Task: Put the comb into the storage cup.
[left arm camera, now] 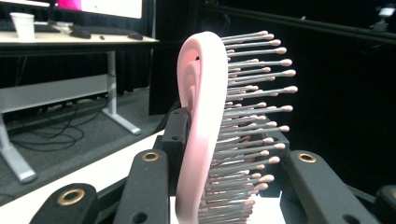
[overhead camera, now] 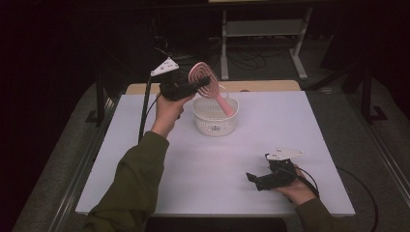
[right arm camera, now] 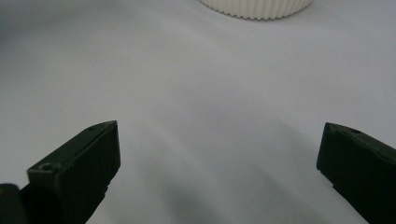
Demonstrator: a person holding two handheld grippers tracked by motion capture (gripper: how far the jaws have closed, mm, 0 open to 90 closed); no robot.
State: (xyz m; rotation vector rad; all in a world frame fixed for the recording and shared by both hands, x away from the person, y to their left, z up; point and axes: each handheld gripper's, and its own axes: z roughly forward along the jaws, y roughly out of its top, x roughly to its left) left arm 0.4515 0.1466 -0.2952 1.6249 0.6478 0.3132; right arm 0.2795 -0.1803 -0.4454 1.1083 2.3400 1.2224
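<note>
My left gripper is shut on a pink hairbrush, gripping its oval head above a white round basket at the far middle of the table. The brush's handle slants down into the basket. In the left gripper view the pink hairbrush stands edge-on between the jaws, with its grey bristles pointing right. My right gripper rests low near the table's front right, jaws wide apart with nothing between them. The right gripper view has the basket's ribbed base at the top edge, far from the open gripper.
The white table sits on a wooden-edged base. Behind it on the dark floor stands a white desk frame with cables around it. A desk with a paper cup is in the background of the left gripper view.
</note>
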